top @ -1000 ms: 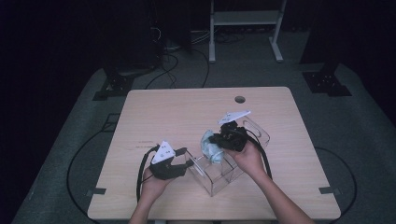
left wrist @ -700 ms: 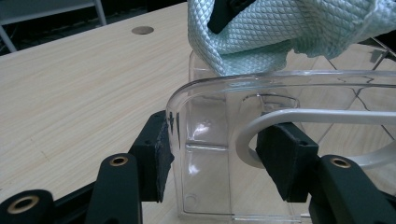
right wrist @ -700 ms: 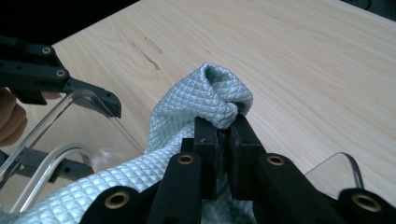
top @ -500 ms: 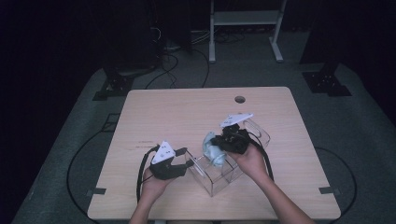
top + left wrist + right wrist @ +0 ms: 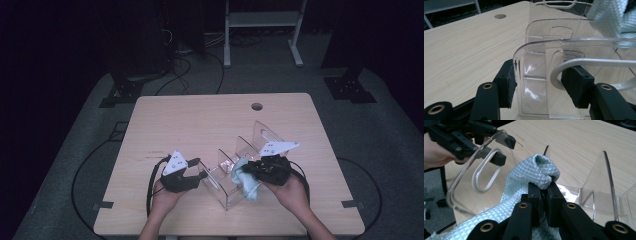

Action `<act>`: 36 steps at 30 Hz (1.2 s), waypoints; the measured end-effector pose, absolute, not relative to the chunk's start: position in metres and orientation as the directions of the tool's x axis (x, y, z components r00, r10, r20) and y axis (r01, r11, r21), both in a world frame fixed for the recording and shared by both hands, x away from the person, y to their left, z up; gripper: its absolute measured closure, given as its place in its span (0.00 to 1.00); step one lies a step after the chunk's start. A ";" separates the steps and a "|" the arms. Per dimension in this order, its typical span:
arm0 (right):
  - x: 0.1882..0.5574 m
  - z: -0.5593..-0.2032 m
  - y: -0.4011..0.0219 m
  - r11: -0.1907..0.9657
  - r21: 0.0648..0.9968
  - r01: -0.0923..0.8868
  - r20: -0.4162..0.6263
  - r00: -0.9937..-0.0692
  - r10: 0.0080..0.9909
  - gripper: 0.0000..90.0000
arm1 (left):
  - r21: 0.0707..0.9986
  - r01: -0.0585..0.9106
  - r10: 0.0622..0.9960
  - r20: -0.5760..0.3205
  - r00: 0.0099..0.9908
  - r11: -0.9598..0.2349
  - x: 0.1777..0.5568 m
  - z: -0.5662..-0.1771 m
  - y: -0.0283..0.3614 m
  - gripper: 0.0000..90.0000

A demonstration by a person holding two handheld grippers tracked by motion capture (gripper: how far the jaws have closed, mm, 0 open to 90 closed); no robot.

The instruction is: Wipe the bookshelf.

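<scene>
Right hand-held gripper (image 5: 543, 192) level, pinching cloth (image 5: 534, 170); left hand-held gripper (image 5: 544, 82) clamping clear rack (image 5: 536, 75).

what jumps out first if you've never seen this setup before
A pale blue quilted cloth stands out, pinched in the right hand-held gripper over a clear plastic divider rack near the table's front edge. The left hand-held gripper clamps the rack's near end panel, steadying it on the light wooden table.

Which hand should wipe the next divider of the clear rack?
Right. Its tongs are shut on the cloth beside the rack's dividers, while the left tongs clamp the clear rack at its end wall, steadying it.
</scene>
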State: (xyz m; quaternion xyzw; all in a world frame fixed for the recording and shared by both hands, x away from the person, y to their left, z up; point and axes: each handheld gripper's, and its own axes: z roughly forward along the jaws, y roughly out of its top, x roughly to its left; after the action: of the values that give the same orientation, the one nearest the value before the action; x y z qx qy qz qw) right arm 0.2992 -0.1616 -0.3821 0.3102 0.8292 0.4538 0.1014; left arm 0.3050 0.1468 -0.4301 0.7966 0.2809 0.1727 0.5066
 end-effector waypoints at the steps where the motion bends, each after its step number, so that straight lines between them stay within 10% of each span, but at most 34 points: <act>1: 0.299 -0.382 -0.162 0.396 0.815 0.422 0.113 -0.787 0.606 0.92 | 0.904 0.273 0.622 -0.009 0.783 -0.329 0.305 -0.430 0.147 0.51; 19: 0.271 -0.387 -0.208 0.260 0.879 0.400 0.180 -0.783 0.596 0.92 | 0.903 0.277 0.624 -0.014 0.781 -0.328 0.306 -0.430 0.147 0.51; 36: 0.297 -0.431 -0.299 0.130 0.853 0.505 0.213 -0.565 0.797 0.92 | 0.905 0.284 0.637 -0.019 0.771 -0.317 0.309 -0.430 0.147 0.51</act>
State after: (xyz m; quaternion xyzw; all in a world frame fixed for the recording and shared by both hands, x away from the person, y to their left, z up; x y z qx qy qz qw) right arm 0.2974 -0.2986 -0.4312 0.4422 0.7366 0.4895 0.1491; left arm 0.3085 0.1471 -0.4303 0.7927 0.2905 0.1741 0.5068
